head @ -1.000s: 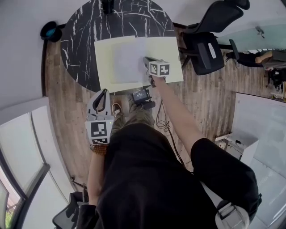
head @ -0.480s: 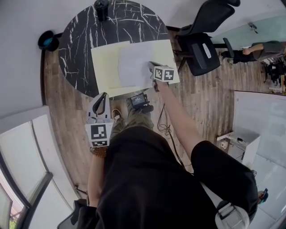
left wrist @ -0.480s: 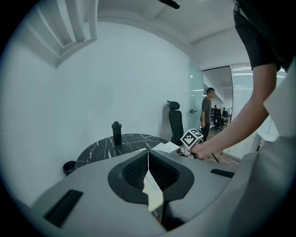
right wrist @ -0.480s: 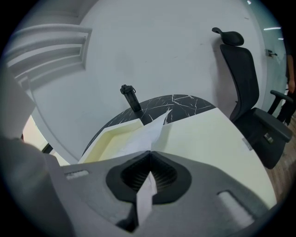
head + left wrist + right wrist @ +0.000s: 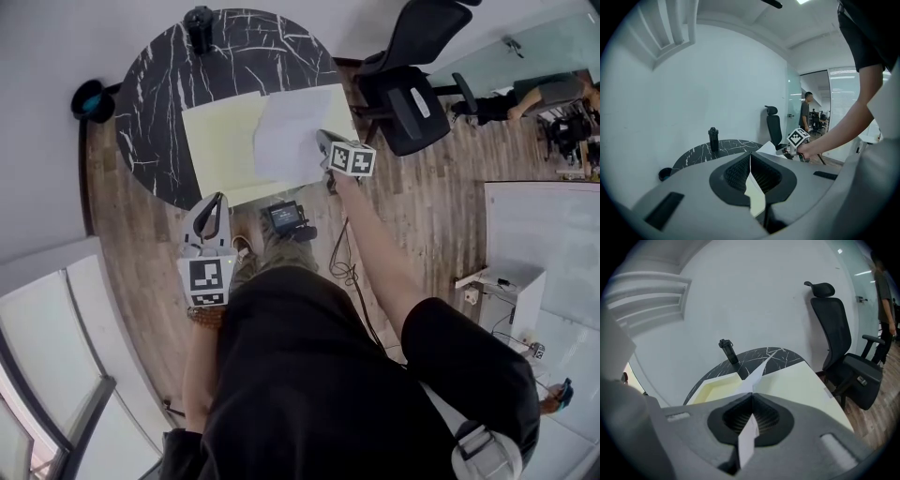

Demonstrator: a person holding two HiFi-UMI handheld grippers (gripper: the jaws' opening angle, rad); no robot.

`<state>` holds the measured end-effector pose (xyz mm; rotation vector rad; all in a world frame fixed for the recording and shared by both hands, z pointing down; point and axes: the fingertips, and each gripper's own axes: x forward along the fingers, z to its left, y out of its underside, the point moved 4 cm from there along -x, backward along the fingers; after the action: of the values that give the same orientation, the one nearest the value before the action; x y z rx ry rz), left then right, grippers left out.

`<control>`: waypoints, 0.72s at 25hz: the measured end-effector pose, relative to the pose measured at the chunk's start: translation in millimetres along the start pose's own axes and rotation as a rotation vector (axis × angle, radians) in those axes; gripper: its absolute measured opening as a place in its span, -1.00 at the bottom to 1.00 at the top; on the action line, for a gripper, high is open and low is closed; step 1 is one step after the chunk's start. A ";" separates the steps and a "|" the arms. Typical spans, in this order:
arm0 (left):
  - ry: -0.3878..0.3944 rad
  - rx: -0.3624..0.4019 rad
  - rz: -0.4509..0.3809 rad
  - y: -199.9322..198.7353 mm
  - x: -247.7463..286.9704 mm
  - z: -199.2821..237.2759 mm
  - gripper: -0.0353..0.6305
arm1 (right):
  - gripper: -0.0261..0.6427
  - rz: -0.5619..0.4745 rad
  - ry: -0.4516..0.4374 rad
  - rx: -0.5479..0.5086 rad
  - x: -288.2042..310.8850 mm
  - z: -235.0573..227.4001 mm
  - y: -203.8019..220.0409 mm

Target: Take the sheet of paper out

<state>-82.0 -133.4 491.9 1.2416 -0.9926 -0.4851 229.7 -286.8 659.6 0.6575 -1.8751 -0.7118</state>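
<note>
Since a second ago the sheet of paper (image 5: 292,137) has risen off the open yellow folder (image 5: 217,142) and swung toward the frame's upper right, pinched at its lower right corner by the right gripper (image 5: 323,143). The left gripper (image 5: 216,202) hangs at lower left, jaws together and empty. The removal looks nearly done: the sheet only needs carrying clear of the folder.

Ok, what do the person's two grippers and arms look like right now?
Both are grey-white handheld units with a dark ribbed lining inside two tapering jaws. The left gripper and right gripper each carry a white cube printed with black square markers. The person wears a black short-sleeved top, forearms bare.
</note>
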 end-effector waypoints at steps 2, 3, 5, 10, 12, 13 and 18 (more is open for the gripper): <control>0.003 0.004 -0.010 -2.6 -1.0 -0.7 -0.89 | -0.93 -0.024 0.000 0.003 -9.5 -0.2 -5.6; 0.003 0.005 -0.016 -4.3 -1.9 -0.8 -0.89 | -0.93 -0.035 0.003 0.000 -15.2 -0.4 -8.9; 0.002 0.006 -0.027 -8.1 -3.5 -0.5 -0.89 | -0.93 -0.059 0.009 -0.011 -26.9 -0.6 -16.2; 0.008 0.012 -0.052 -14.9 -5.6 -3.0 -0.89 | -0.93 -0.126 0.014 -0.004 -54.0 -0.7 -32.2; 0.012 0.015 -0.060 -17.3 -5.8 -5.1 -0.89 | -0.93 -0.154 0.012 0.004 -64.8 0.4 -38.3; 0.013 0.017 -0.065 -18.6 -6.1 -6.1 -0.89 | -0.93 -0.167 0.009 0.011 -70.1 0.8 -40.8; 0.018 0.030 -0.087 -27.1 -7.1 -10.6 -0.89 | -0.93 -0.253 -0.015 0.049 -99.3 3.0 -57.4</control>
<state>-71.6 -130.0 464.0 1.3179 -0.9363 -0.5272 270.8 -255.0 557.3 0.9349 -1.8459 -0.8356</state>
